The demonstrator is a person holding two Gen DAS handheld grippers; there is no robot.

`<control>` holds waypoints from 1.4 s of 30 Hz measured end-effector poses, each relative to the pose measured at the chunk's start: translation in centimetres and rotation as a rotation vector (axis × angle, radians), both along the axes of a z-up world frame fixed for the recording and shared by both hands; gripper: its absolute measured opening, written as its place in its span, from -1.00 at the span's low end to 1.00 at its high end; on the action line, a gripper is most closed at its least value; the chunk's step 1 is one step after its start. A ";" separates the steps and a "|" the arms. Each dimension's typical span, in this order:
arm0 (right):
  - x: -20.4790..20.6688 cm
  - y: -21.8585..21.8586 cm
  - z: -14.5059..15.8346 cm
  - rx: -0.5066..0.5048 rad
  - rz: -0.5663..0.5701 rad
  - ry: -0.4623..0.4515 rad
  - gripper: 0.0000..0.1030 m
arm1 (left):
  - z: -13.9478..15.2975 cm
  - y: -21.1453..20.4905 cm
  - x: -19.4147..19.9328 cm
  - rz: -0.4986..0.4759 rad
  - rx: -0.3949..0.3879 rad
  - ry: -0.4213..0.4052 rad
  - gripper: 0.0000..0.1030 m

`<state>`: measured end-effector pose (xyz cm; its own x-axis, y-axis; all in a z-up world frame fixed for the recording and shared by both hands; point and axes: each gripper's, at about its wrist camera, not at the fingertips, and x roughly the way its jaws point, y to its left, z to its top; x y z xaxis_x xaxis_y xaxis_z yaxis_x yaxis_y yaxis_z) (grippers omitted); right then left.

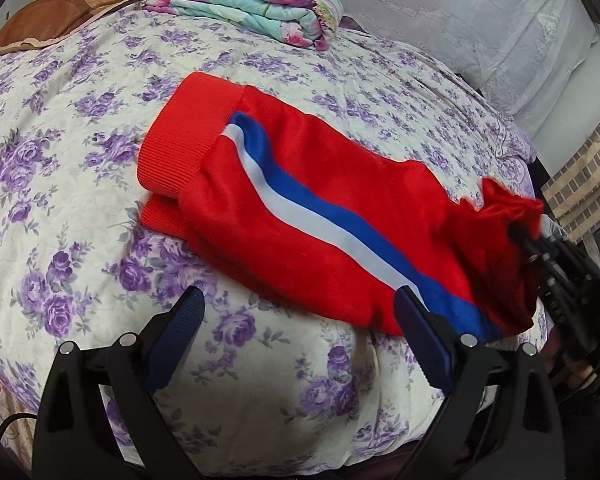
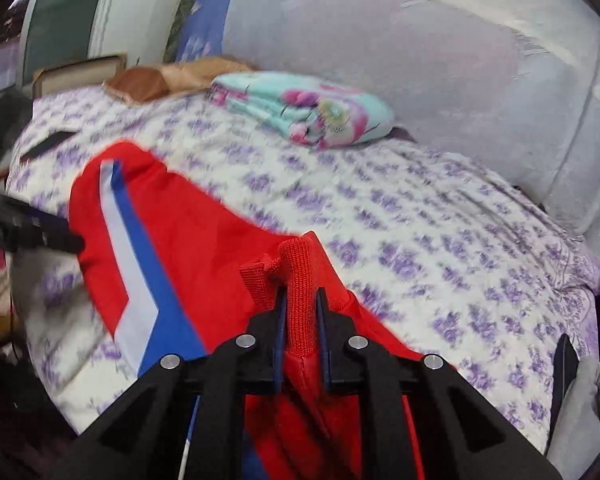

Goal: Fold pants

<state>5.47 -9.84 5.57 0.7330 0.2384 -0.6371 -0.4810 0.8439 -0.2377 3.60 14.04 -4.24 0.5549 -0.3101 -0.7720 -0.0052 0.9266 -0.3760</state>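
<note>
The red pants (image 1: 300,216) are lying folded lengthwise on the bed (image 1: 80,184), on its purple-flowered cover, with a white and blue stripe (image 1: 300,204) running along the top leg. In the left wrist view, 2 ribbed cuffs (image 1: 184,148) are stacked at the far left end of the pants, one peeking out under the other.

The left gripper (image 1: 300,312) is hovering over the near edge of the bed with its 2 fingers (image 1: 180,328) spread wide and holding nothing; its right finger is sitting just at the near hem of the pants, by the stripe.

The right gripper (image 2: 302,304) is pinching a bunched ribbed band (image 2: 300,280) of the pants between its closed fingers (image 2: 280,320), and the fabric there is lifting up off the cover. The right wrist view is blurring, so finer detail of the cloth is unclear. In the left wrist view this same gripper (image 1: 518,232) is showing at the right end of the pants, with red cloth gathered around its tips.

A folded floral blanket (image 1: 252,4) is resting at the far side of the bed, well apart from the pants, beside a brown pillow (image 1: 60,12).
</note>
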 end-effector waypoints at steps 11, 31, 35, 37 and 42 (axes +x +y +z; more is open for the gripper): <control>-1.9 4.7 -3.4 0.020 0.186 0.061 0.17 | -0.1 3.2 -1.1 0.067 -0.150 0.037 0.80; -2.9 -10.4 -2.5 0.422 -0.161 0.014 0.21 | -2.5 5.7 4.1 0.269 -0.652 -0.019 -0.33; -2.2 -13.2 -3.6 0.484 -0.240 0.041 0.21 | 1.0 2.4 4.1 0.167 -0.453 -0.097 -0.70; -1.9 -14.4 -4.2 0.509 -0.273 0.057 0.21 | 1.5 1.7 4.6 0.165 -0.413 -0.080 -0.70; -1.5 -16.2 -5.3 0.542 -0.296 0.073 0.21 | -2.1 5.0 4.1 0.352 -0.502 0.064 -0.08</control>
<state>3.93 -26.07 0.27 0.7765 0.3353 -0.5336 -0.2067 0.9354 0.2870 7.71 19.07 -6.31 0.6474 -0.4512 -0.6143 -0.3158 0.5748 -0.7549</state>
